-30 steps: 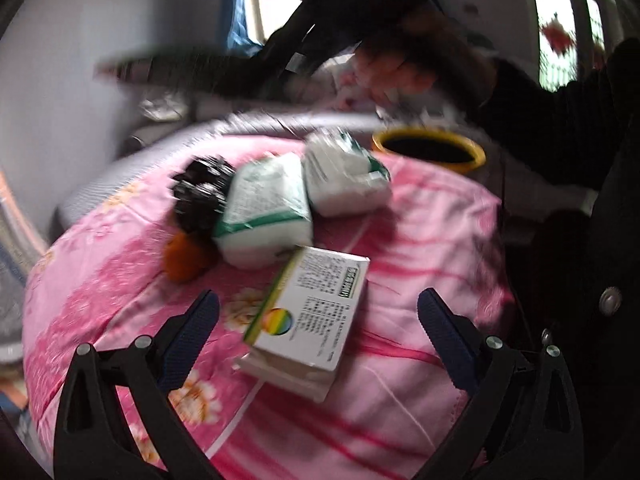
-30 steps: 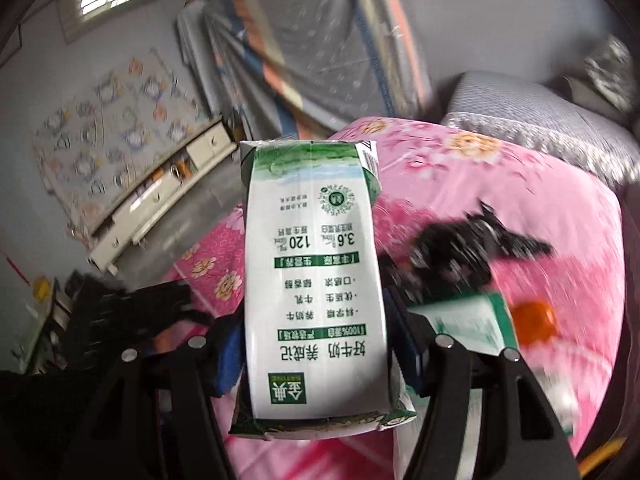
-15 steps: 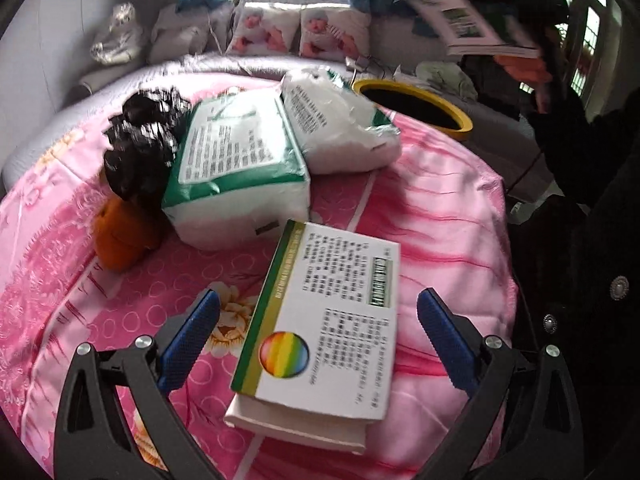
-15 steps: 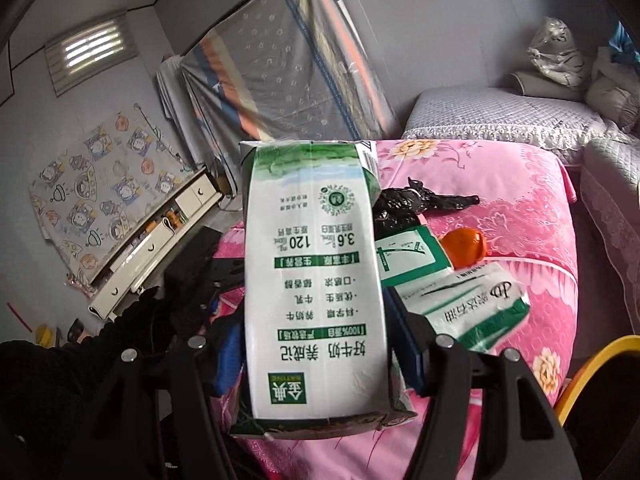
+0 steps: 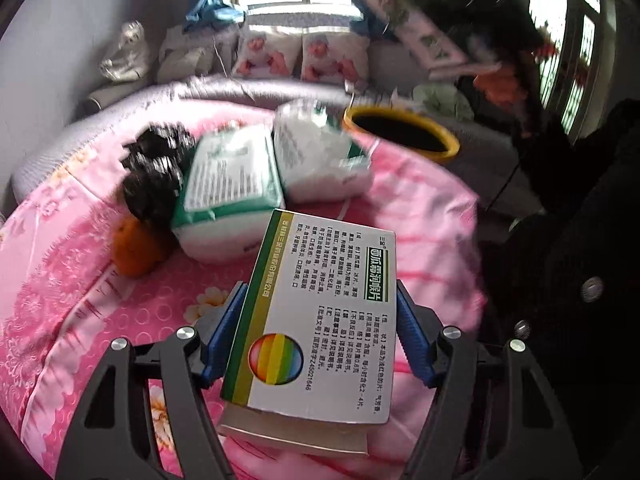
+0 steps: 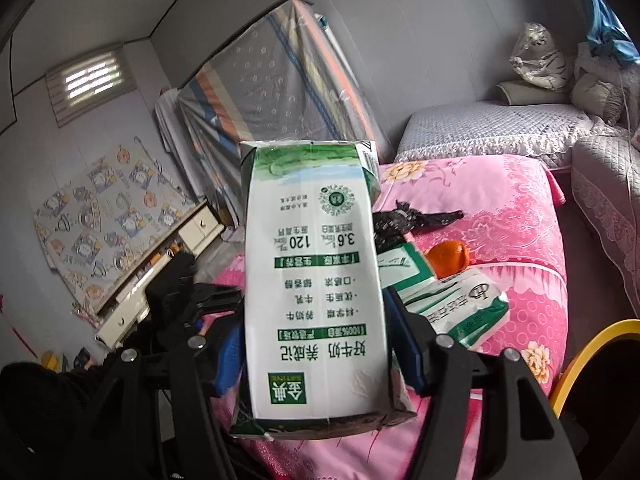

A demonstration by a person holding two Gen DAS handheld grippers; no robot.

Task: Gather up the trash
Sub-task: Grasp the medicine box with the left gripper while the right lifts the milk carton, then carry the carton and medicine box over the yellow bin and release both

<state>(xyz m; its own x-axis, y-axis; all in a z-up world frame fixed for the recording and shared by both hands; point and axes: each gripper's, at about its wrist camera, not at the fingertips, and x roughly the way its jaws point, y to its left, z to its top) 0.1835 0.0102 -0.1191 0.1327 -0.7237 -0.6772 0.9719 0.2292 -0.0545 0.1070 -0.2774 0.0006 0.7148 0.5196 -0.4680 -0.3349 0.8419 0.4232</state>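
Left wrist: left gripper (image 5: 318, 332) jaws have just been closing, blue pads now flank the medicine box (image 5: 320, 320) on the pink quilt (image 5: 420, 208), apparently clamped (box not lifted yet). Next: lift, carry to the yellow-rimmed bin (image 5: 402, 132).

Right wrist: right gripper (image 6: 316, 344) pinches the milk carton (image 6: 312, 280), held up beside the bin. Next: release it over the opening.

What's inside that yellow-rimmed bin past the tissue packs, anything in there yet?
From the left wrist view the yellow-rimmed bin shows only a dark opening; no contents can be made out. Its bottom is in shadow, and the right wrist view catches only its rim, so it stays unsettled.
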